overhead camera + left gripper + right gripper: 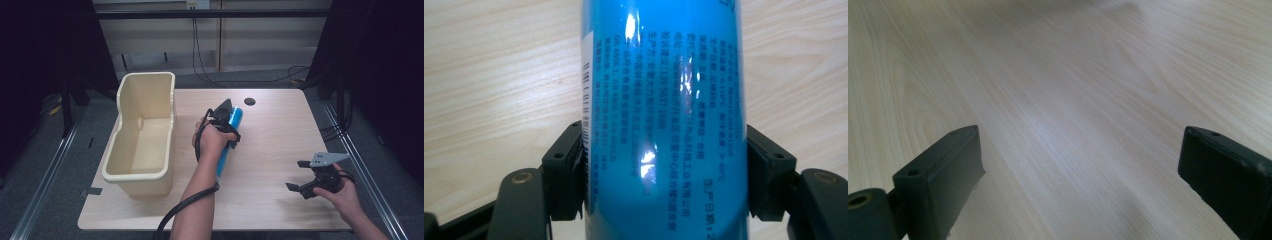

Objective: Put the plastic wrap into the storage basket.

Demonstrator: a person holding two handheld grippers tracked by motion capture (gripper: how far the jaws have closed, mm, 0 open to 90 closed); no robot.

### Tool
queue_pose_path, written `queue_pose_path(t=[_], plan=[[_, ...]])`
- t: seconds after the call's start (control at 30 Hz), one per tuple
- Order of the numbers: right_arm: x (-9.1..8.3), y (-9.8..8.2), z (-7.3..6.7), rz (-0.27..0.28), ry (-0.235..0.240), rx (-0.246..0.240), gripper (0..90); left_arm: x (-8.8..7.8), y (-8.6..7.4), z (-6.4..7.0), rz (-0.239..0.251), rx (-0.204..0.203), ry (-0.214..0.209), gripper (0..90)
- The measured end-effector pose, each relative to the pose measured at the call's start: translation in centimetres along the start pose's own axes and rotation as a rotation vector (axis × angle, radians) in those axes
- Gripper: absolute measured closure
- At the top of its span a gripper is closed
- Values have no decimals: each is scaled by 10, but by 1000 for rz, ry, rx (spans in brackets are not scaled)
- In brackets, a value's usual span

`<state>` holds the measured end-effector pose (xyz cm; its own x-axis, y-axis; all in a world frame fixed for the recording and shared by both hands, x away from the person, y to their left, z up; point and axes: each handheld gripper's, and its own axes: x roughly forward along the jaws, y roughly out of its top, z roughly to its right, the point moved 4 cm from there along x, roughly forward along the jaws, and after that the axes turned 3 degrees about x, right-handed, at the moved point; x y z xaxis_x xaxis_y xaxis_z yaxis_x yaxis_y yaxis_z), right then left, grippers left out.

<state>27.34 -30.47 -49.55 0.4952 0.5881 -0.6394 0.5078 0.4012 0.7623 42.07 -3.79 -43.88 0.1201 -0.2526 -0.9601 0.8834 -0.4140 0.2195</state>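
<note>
The left gripper (226,111) is clamped on a blue cylindrical can (229,142), its two black pads (569,170) pressing flat against opposite sides of the printed body, near the middle of the wooden table (280,140) and just right of the cream plastic bin (145,135). The can's long axis runs near-to-far across the table, one end pointing toward the far edge and the other back past the person's left wrist. At the near right corner the right gripper (298,176) hangs low over bare wood, jaws spread wide with nothing between them.
</note>
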Motion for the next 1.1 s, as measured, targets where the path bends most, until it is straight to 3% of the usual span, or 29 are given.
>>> queue_pose_path(t=[0.1,0.33,0.43,0.6,0.63,0.67,0.77,0.97,1.1], plan=[[0,0,0,2,3,1,39,-7,-2,0,-7,-7,-11,322],[-1,1,-1,5,-2,-5,39,-37,-8,-3,-26,38,-5,323],[-1,1,-2,4,8,1,39,-51,-12,-6,-30,32,-19,323],[-1,1,-2,5,11,2,39,-75,-20,-11,-56,46,12,323],[-1,1,-2,5,11,2,39,-75,-20,-11,-56,46,12,323],[-2,1,-2,7,5,3,39,-82,-21,-14,-53,14,-14,323],[-2,2,-3,9,5,0,39,-90,-24,-16,-70,29,7,323],[-2,2,-3,10,1,-1,39,-105,-29,-21,-74,42,-12,323],[-2,2,-2,13,1,2,39,-112,-31,-21,-74,41,-3,323]])
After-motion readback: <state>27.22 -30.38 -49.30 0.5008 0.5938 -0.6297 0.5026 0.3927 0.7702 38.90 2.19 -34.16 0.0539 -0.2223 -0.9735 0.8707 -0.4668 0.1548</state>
